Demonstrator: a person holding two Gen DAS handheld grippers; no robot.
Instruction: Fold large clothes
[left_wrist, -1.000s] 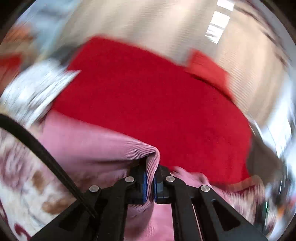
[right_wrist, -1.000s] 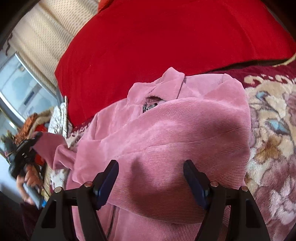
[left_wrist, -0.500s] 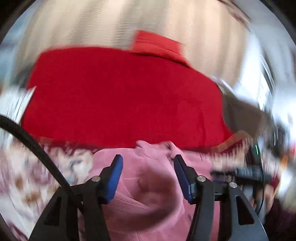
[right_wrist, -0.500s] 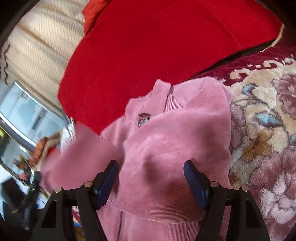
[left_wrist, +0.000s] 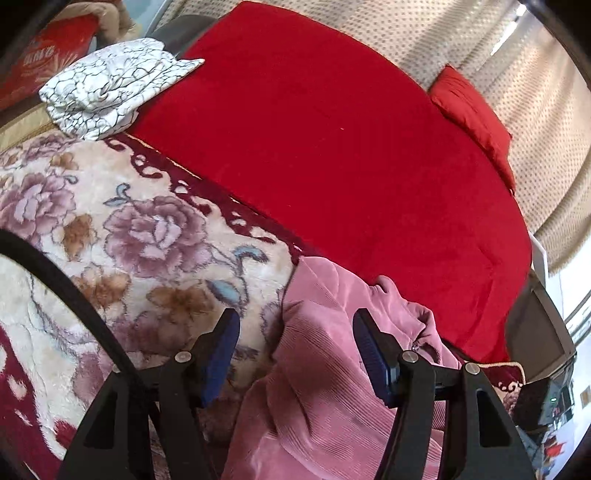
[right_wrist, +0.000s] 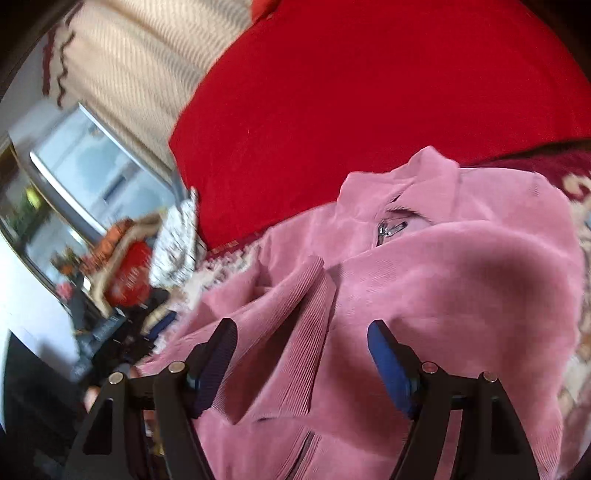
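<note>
Risk: loose ribbed sleeve cuff (right_wrist: 295, 314) of pink corduroy zip jacket (right_wrist: 443, 295), lying slack across chest, could slide off and undo fold, judging by soft nap.

Jacket bunched on floral plush blanket (left_wrist: 147, 240), collar near blanket's maroon border, beside red velvet bedspread (left_wrist: 332, 147).

Left gripper (left_wrist: 295, 350) fingers wide, jaws just opened, fabric between but unpinched. Right gripper (right_wrist: 301, 354) wide over cuff, not gripping.

Ribbed matt pink corduroy jacket (right_wrist: 461, 295) w/ metal zip, plush floral blanket (left_wrist: 147, 236), red velvety cloth (left_wrist: 351, 147).
</note>
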